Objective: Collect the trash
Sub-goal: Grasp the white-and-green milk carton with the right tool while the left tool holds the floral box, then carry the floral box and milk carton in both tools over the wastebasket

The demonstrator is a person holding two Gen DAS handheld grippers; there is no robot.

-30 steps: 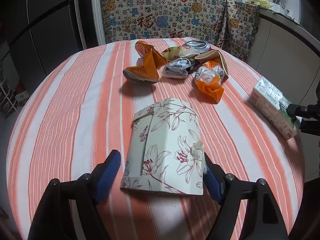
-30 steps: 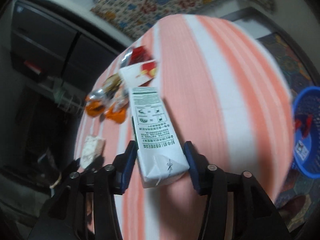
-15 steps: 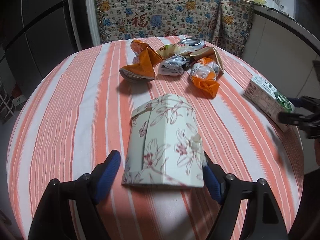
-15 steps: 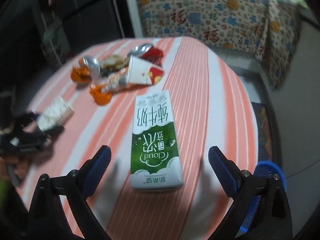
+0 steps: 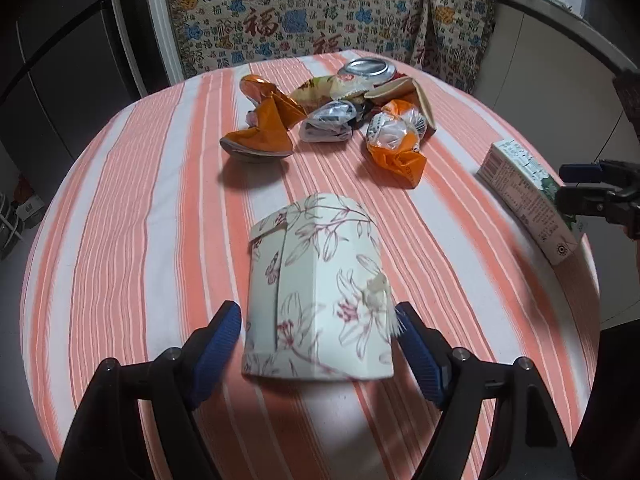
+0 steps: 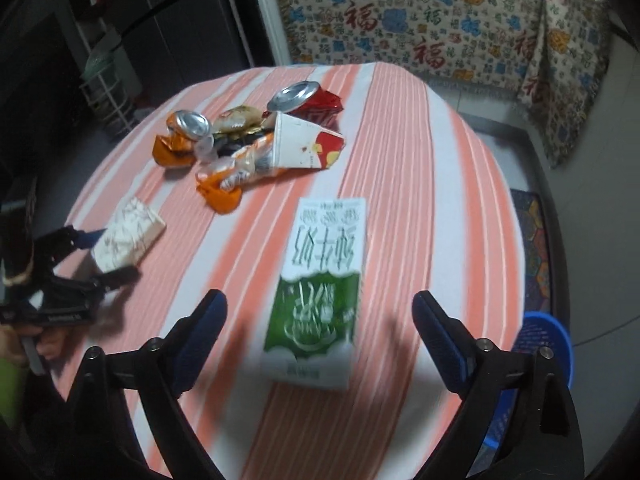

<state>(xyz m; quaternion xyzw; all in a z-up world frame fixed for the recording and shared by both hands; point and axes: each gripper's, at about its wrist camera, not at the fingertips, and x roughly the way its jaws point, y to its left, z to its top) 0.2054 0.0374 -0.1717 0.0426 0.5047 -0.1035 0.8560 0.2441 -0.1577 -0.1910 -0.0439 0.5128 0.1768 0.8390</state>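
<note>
**Two cartons between my tongs, trash heap beyond**

My left tongs point(image 5: 318, 340) clasp the white floral-printed paper carton point(image 5: 320, 292), which lies on the round table point(image 5: 120, 240) with its orange-and-white striped cloth. My right tongs point(image 6: 320, 332) have just been opening and stand wide around the green-and-white milk carton point(image 6: 324, 284), pads clear of it. Past both lies a heap of crumpled orange wrappers and crushed cans point(image 5: 332, 116). A blue plastic basket point(image 6: 548, 340) sits on the floor beside the table.

Floral box point(image 5: 320, 292), green milk ctn point(image 6: 320, 292) flat; wrappers point(image 5: 332, 120) piled behind.
</note>
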